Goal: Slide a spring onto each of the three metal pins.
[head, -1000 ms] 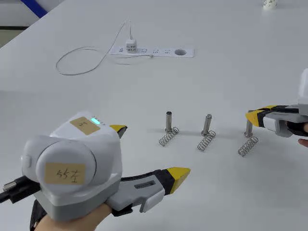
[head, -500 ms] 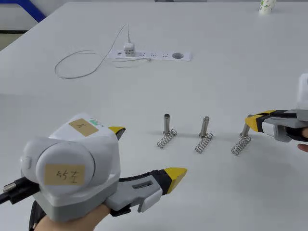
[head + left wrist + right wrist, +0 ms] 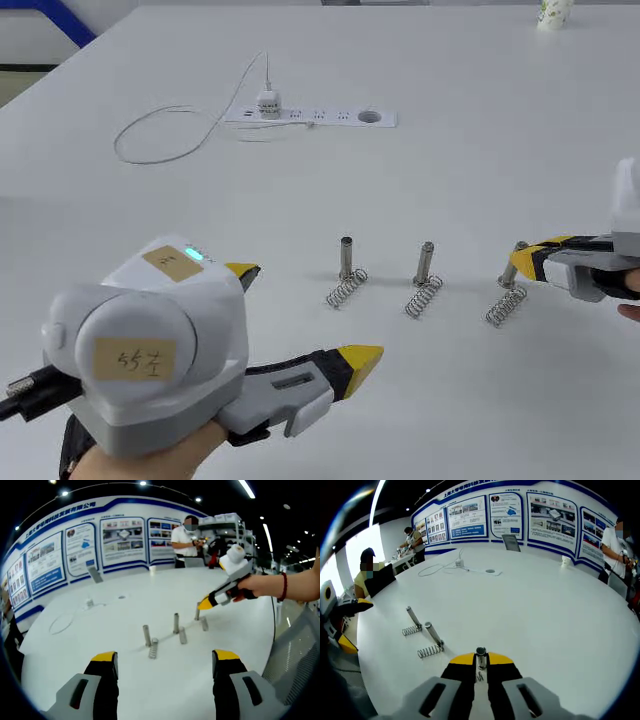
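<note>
Pin at the row's right end sits clamped between right gripper fingers; left gripper fingers gape wide above the table.

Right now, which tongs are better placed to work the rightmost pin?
Right: the right tongs grip that rightmost pin, its spring beside it; the left tongs hang open, farther back.

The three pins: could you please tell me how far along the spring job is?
Nothing is done: the left spring, middle spring and right spring lie on the table, none threaded. In hand: the right gripper has its jaws closed around the right pin. The left gripper is open, holding nothing. Left: all three springs.
</note>
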`<action>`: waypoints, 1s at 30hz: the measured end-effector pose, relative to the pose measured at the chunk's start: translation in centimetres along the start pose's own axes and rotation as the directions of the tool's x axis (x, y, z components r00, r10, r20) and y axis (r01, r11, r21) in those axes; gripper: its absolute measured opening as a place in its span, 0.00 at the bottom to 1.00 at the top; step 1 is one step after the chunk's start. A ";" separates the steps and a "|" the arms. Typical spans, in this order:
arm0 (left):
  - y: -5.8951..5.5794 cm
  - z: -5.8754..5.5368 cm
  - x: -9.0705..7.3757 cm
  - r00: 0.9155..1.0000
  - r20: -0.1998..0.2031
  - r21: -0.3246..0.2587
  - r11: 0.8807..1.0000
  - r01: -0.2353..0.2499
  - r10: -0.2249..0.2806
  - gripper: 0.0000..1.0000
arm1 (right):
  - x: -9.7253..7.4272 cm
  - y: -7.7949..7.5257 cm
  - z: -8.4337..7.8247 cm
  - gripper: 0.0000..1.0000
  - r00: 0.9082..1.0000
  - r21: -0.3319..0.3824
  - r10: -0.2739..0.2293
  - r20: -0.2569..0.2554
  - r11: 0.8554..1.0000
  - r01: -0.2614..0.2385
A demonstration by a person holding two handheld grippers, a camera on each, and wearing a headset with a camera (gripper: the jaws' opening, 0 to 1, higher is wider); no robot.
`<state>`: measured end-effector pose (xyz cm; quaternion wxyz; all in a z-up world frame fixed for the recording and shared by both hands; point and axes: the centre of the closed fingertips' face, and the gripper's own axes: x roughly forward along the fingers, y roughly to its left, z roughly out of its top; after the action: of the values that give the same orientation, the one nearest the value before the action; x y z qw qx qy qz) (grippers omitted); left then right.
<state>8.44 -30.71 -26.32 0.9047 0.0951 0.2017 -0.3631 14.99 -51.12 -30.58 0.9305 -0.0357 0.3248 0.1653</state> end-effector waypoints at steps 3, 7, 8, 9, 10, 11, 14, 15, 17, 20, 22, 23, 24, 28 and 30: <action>0.0 -0.1 0.0 1.000 -0.001 0.001 1.000 0.000 0.000 0.78 | -0.1 0.0 0.1 0.09 1.000 -0.002 0.004 0.010 1.000 -0.004; 0.1 -0.1 0.0 1.000 -0.004 0.001 1.000 -0.003 0.003 0.77 | -0.4 0.1 0.5 0.13 1.000 0.004 0.006 0.029 1.000 -0.006; 0.2 -0.2 0.0 1.000 -0.005 -0.002 1.000 -0.007 0.007 0.77 | -0.6 0.1 0.7 0.15 0.999 0.003 0.002 0.036 1.000 -0.002; 0.3 -0.2 0.0 1.000 -0.007 -0.004 1.000 -0.010 0.010 0.77 | -0.7 0.1 0.7 0.17 0.999 0.004 0.001 0.040 1.000 -0.001; 0.3 -0.2 0.0 1.000 -0.007 -0.007 1.000 -0.012 0.012 0.77 | -0.8 0.1 0.8 0.18 0.999 0.005 0.002 0.046 1.000 -0.003; 0.4 -0.2 0.0 1.000 -0.008 -0.009 1.000 -0.015 0.015 0.76 | -1.0 0.1 1.0 0.18 0.998 0.008 0.004 0.056 1.000 -0.004; 0.6 -0.2 0.0 1.000 -0.009 -0.011 1.000 -0.020 0.020 0.75 | -1.8 0.5 1.7 0.23 0.996 0.012 0.015 0.093 1.000 -0.016; 0.6 -0.3 0.0 1.000 -0.010 -0.013 1.000 -0.023 0.023 0.75 | -2.0 0.6 1.8 0.25 0.995 0.009 0.014 0.098 1.000 -0.015; 0.7 -0.4 0.1 0.999 -0.017 -0.019 0.999 -0.028 0.027 0.73 | -2.5 0.8 2.0 0.28 0.994 -0.014 0.013 0.110 1.000 -0.012; 0.7 -0.6 0.1 0.999 -0.031 -0.008 1.000 -0.030 0.029 0.68 | -3.1 0.9 2.2 0.33 0.992 -0.023 0.014 0.122 1.000 -0.011; 0.7 -0.5 0.2 0.999 -0.031 -0.001 0.999 -0.034 0.034 0.68 | -3.6 0.9 2.4 0.35 0.991 -0.015 0.017 0.135 1.000 -0.015; 0.7 -0.6 0.2 0.999 -0.035 0.000 0.999 -0.035 0.035 0.68 | -3.9 1.0 2.4 0.37 0.990 -0.013 0.020 0.140 1.000 -0.018; 0.8 -0.7 0.2 0.998 -0.044 0.001 0.999 -0.039 0.039 0.68 | -4.1 1.1 2.4 0.38 0.990 -0.012 0.022 0.143 1.000 -0.021; 1.2 -0.9 0.4 0.997 -0.059 0.004 0.999 -0.042 0.042 0.66 | -5.1 1.7 2.5 0.41 0.984 -0.015 0.046 0.171 0.999 -0.045; 1.3 -0.8 0.5 0.997 -0.062 0.004 0.999 -0.043 0.043 0.65 | -5.5 2.0 2.4 0.44 0.982 -0.016 0.059 0.180 0.998 -0.058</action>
<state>9.49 -29.82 -27.25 0.9054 0.1120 0.2272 -0.3408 11.75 -50.33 -25.21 0.9507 -0.0158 0.2392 0.1968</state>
